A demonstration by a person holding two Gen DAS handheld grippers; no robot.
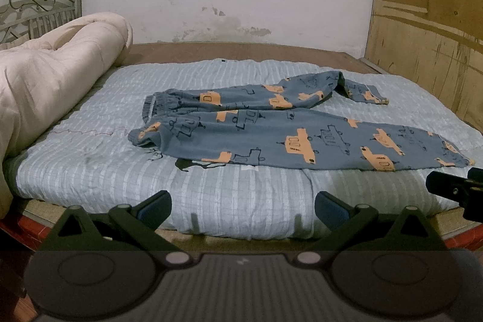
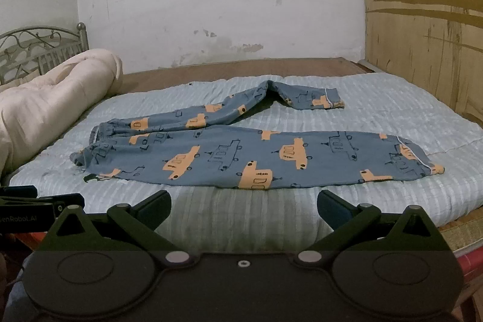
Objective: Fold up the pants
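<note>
Pants (image 1: 271, 129) on quilt (image 1: 90, 171), comforter (image 1: 45, 80) left

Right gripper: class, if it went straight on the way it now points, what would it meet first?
Probably the light blue quilt at the bed's near edge, then the near leg of the pants beyond. The open right gripper holds nothing; depth is unclear.

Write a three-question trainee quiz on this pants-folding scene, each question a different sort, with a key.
1. True or false: the left hand-held gripper is shut on the pants.
2. Which part of the pants lies nearest the rolled cream quilt? A) waistband B) near leg's cuff C) far leg's cuff
3. Fill in: the far leg is bent, while the near leg lies ____ on the blue bedspread.

Key: 1 false: both it and the right hand-held gripper are open, short of the cloth. 2 A. 3 straight.
</note>
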